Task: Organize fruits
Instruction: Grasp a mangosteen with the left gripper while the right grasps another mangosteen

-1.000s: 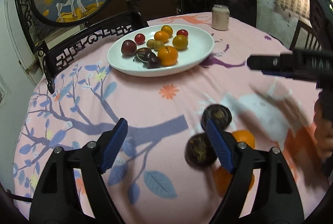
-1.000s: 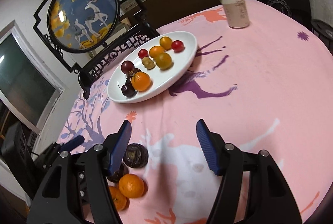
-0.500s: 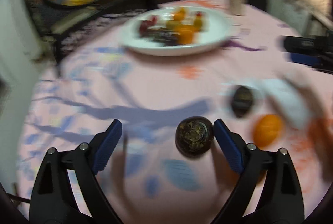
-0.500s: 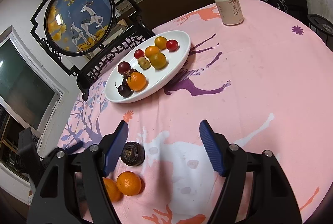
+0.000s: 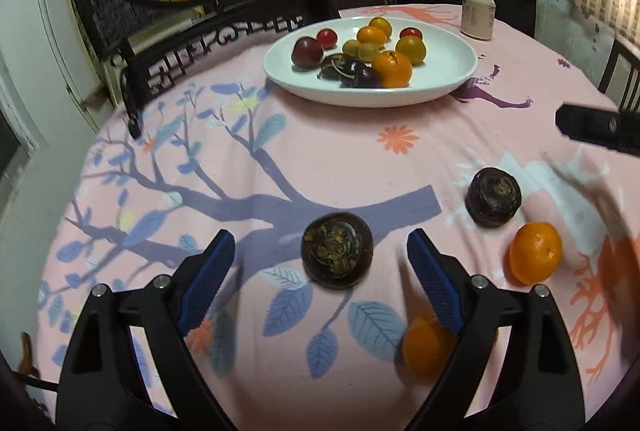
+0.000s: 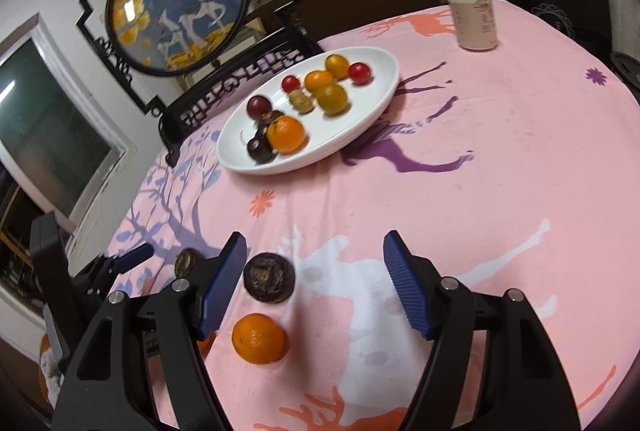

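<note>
Between the closing jaws of the left gripper (image 5: 320, 265), untouched, sits a dark mangosteen (image 5: 337, 250) on the pink tablecloth (image 5: 320, 159). At 12 o'clock waits the fruit plate (image 5: 440, 79). Right gripper (image 6: 314, 281) gapes empty, another mangosteen (image 6: 269, 276) just inside its left finger.

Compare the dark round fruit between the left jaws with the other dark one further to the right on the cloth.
The nearer dark fruit lies between the left gripper's closing jaws, untouched; the farther dark fruit lies outside them. The nearer shows a paler, crumbly top; the farther's is darker, with ringed ridges. Both are flattened, dark brown and rest on the pink tablecloth.
</note>
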A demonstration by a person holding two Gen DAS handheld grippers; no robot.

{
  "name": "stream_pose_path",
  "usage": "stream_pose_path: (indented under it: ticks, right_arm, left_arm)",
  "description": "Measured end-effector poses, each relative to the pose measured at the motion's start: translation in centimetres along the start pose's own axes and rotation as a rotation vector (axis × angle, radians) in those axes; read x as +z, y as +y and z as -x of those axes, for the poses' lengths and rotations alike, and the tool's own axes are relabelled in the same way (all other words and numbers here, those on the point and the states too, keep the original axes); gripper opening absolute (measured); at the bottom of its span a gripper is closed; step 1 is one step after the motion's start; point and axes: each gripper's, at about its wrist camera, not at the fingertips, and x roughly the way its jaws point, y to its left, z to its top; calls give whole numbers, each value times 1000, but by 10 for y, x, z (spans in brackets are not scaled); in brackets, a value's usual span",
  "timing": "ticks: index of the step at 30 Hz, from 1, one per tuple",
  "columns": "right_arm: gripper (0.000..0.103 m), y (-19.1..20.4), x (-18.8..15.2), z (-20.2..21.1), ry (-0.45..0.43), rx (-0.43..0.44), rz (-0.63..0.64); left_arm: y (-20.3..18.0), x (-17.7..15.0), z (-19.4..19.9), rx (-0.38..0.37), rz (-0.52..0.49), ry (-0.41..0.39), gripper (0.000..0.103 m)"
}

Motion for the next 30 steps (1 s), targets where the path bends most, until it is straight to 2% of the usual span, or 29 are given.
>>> stream_pose_path:
  ticks: [4,6,9,12,14,18,22,24,27,29,30]
  right_arm:
    - [71,13,-7,-10,35,-6,58]
    - [71,18,-10,-14,48,-18,83]
    - [71,24,-14,-19,62,-26,115]
    - [71,26,-15,-19,56,-36,127]
    - [70,32,-17,-21,49,-76,164]
    - [62,49,-25,-31,65,-124,258]
    - [59,72,-37,-43,73,-183,379]
    - [51,76,-41,-52,90,-204,406]
    - [44,76,-42,-61,104,-237,423]
    - [41,69,-39,-60,106,-212,390]
    - [41,67,-38,-58,99,-207,378]
  left_arm:
    - [-4,0,-7,-67,13,36,89]
    - [-6,0,-11,-75,13,47,89]
    - [1,2,-16,-16,29,66,88]
    - [12,3,-16,-6,77,71,88]
    - [12,3,-13,9,72,63,88]
    - [6,1,-18,29,37,90,83]
    - [6,1,-18,25,35,85,80]
    - [6,1,-19,22,33,82,79]
    - [5,1,-18,2,28,78,71]
    - [3,2,-17,-9,22,72,54]
    - [2,2,-16,-11,19,69,50]
